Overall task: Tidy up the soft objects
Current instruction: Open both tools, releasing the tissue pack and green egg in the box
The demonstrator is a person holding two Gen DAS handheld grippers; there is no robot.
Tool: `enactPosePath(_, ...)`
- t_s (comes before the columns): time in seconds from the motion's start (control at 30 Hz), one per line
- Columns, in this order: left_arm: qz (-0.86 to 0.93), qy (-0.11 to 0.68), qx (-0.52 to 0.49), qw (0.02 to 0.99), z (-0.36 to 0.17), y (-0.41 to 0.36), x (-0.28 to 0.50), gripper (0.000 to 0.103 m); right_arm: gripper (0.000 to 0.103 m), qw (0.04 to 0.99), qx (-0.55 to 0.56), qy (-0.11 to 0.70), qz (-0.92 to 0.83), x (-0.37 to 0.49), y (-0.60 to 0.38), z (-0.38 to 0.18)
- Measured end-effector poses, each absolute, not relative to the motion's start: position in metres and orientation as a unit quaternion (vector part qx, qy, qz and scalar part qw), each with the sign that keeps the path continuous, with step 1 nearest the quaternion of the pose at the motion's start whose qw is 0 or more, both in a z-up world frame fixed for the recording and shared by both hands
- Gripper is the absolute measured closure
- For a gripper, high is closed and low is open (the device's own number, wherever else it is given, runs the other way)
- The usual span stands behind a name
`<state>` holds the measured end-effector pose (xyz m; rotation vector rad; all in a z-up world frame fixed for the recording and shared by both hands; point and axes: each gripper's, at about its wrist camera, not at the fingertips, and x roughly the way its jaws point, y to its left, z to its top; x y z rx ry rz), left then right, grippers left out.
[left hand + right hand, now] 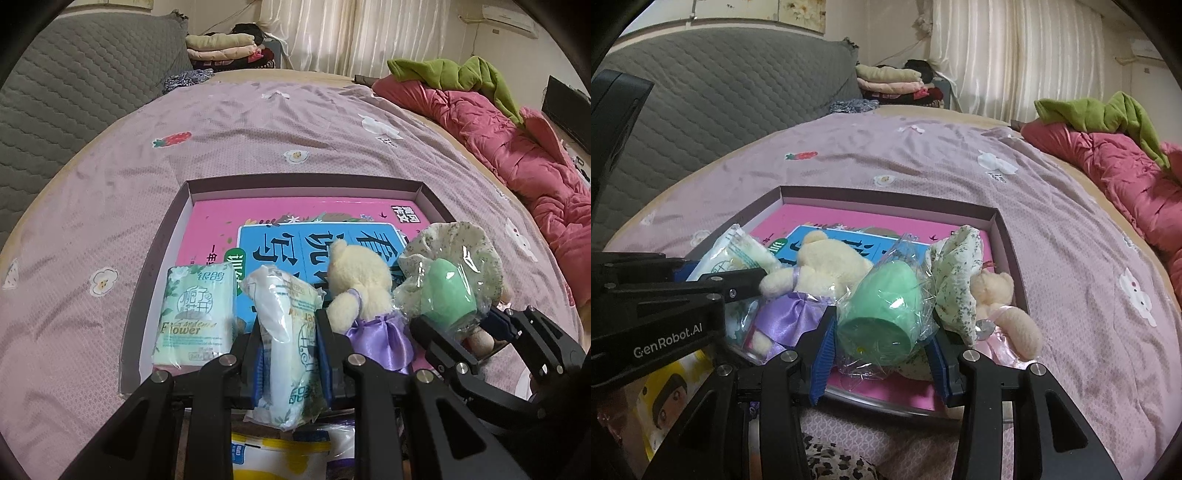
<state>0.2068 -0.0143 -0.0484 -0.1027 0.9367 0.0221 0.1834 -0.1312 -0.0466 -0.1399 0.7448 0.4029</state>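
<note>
Tissue pack [291, 343] is clamped in the left gripper [290, 354] at lower centre; green egg-shaped toy [882, 317] is gripped by the right gripper [882, 354], over the box [997, 221].

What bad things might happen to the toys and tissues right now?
1. The left gripper squeezes the tissue pack hard; it may get crumpled.
2. The green egg sits in slippery clear wrap between the right gripper pads, so it might slide out.
3. Setting things down may bump the teddy bear in the box.
</note>
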Motion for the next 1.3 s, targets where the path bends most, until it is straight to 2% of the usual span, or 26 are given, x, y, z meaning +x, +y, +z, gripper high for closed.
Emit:
enactPosePath(0.2,0.007,0.455,-0.064,0.888,-0.049,-0.008,0.207,0.078,0.056,0.912,-0.066,0.357,0.193,0.182,-0.133,-0.046)
enactPosePath(0.37,0.003,0.45,-0.066,0.891,-0.049,-0.005,0.207,0.078,0.049,0.917,-0.062,0.343,0.193,0.178,-0.136,-0.041)
enactPosePath(0.63,0.007,0.446,-0.068,0.893,-0.049,-0.003,0.213,0.078,0.043,0.923,-0.056,0.329,0.193,0.174,-0.138,-0.035)
enactPosePath(1.0,0.009,0.444,-0.072,0.893,-0.053,-0.002,0.22,0.076,0.039,0.931,-0.055,0.31,0.186,0.171,-0.141,-0.029)
enactPosePath(1.1,0.009,0.438,-0.085,0.895,-0.051,0.002,0.22,0.073,0.038,0.934,-0.051,0.301,0.185,0.17,-0.142,-0.026)
enactPosePath(1.23,0.016,0.433,-0.089,0.897,-0.049,0.007,0.219,0.062,0.036,0.937,-0.049,0.291,0.185,0.168,-0.143,-0.023)
enactPosePath(1.3,0.022,0.432,-0.09,0.897,-0.048,0.009,0.219,0.062,0.036,0.938,-0.05,0.29,0.185,0.168,-0.143,-0.022)
